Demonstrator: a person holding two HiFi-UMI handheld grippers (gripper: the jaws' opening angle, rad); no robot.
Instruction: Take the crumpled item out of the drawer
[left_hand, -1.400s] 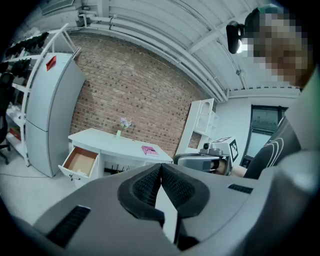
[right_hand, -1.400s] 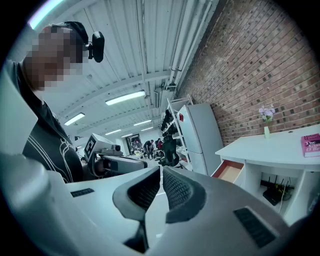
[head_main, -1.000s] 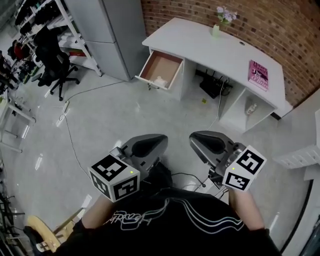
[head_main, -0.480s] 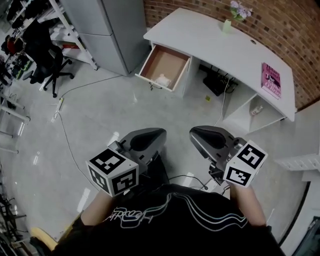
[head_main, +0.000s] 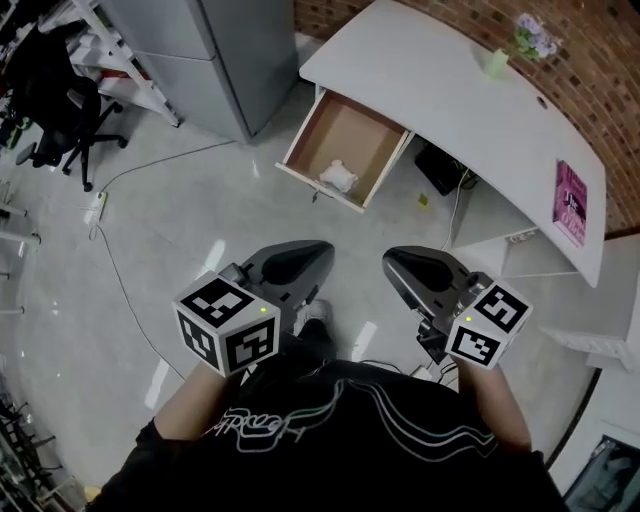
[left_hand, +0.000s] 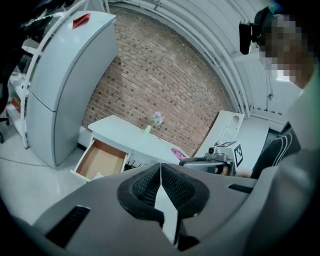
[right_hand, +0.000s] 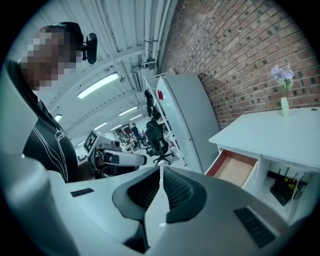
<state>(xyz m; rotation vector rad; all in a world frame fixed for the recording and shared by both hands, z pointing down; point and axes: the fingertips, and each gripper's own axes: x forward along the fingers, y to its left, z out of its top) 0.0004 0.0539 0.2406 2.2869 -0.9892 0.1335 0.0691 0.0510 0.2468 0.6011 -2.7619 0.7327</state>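
A white crumpled item (head_main: 338, 176) lies near the front of the open wooden drawer (head_main: 347, 150) of a white desk (head_main: 450, 100). The drawer (left_hand: 101, 159) also shows in the left gripper view, and the same drawer (right_hand: 233, 168) in the right gripper view. My left gripper (head_main: 312, 250) and right gripper (head_main: 396, 260) are held side by side over the floor, well short of the drawer. Both are shut with nothing between their jaws. The left gripper (left_hand: 160, 165) and the right gripper (right_hand: 161, 168) show their pads pressed together.
A grey cabinet (head_main: 215, 55) stands left of the desk. On the desk are a small vase with flowers (head_main: 500, 55) and a pink book (head_main: 570, 200). An office chair (head_main: 60, 120) and shelving are at far left. A cable (head_main: 120, 270) runs over the floor.
The desk and drawer have come nearer and shifted right in the head view as the person walks towards them. Both grippers stay shut, held the same way.
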